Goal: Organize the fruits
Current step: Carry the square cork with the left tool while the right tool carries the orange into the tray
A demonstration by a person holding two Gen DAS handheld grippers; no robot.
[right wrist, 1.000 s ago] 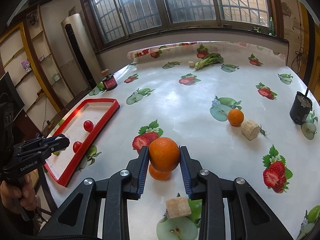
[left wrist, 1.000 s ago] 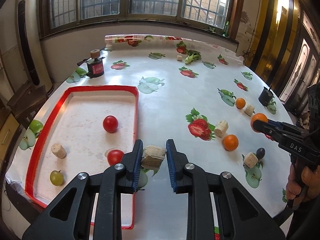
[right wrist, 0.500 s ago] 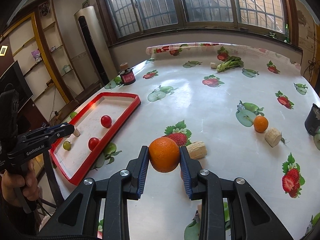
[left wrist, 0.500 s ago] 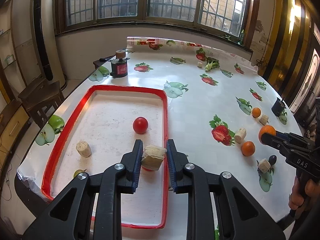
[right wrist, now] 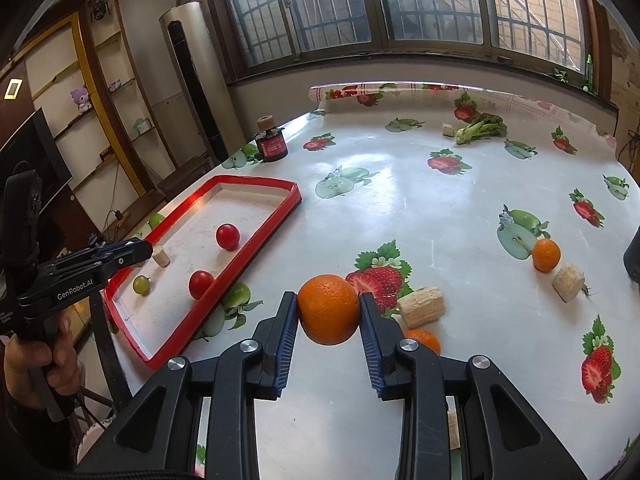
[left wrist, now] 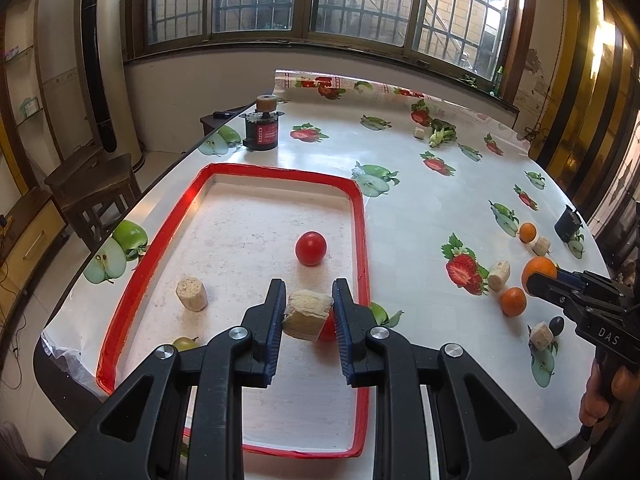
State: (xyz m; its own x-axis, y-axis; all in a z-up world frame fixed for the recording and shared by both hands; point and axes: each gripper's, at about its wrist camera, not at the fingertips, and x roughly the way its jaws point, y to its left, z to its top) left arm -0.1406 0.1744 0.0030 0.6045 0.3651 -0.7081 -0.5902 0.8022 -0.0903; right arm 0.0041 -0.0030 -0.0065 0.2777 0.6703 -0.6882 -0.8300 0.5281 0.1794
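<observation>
My left gripper (left wrist: 307,312) is shut on a beige cut chunk (left wrist: 307,314) and holds it above the red-rimmed tray (left wrist: 362,240), over its near right part. In the tray lie a red tomato (left wrist: 311,248), a second tomato (left wrist: 329,330) partly hidden behind the chunk, a beige chunk (left wrist: 192,294) and a green grape (left wrist: 184,343). My right gripper (right wrist: 329,314) is shut on a large orange (right wrist: 329,309) held above the table, right of the tray (right wrist: 260,236). It also shows in the left wrist view (left wrist: 538,276).
On the fruit-print tablecloth lie small oranges (right wrist: 545,255) (right wrist: 422,339), beige chunks (right wrist: 422,306) (right wrist: 568,282), a dark grape (left wrist: 556,323), a green vegetable (right wrist: 482,128), a black-red jar (right wrist: 272,146) at the back left and a black cup (left wrist: 567,224) at the right edge.
My left gripper has carried the beige chunk further over the tray. My right gripper has moved left toward the tray with the orange, still held.
</observation>
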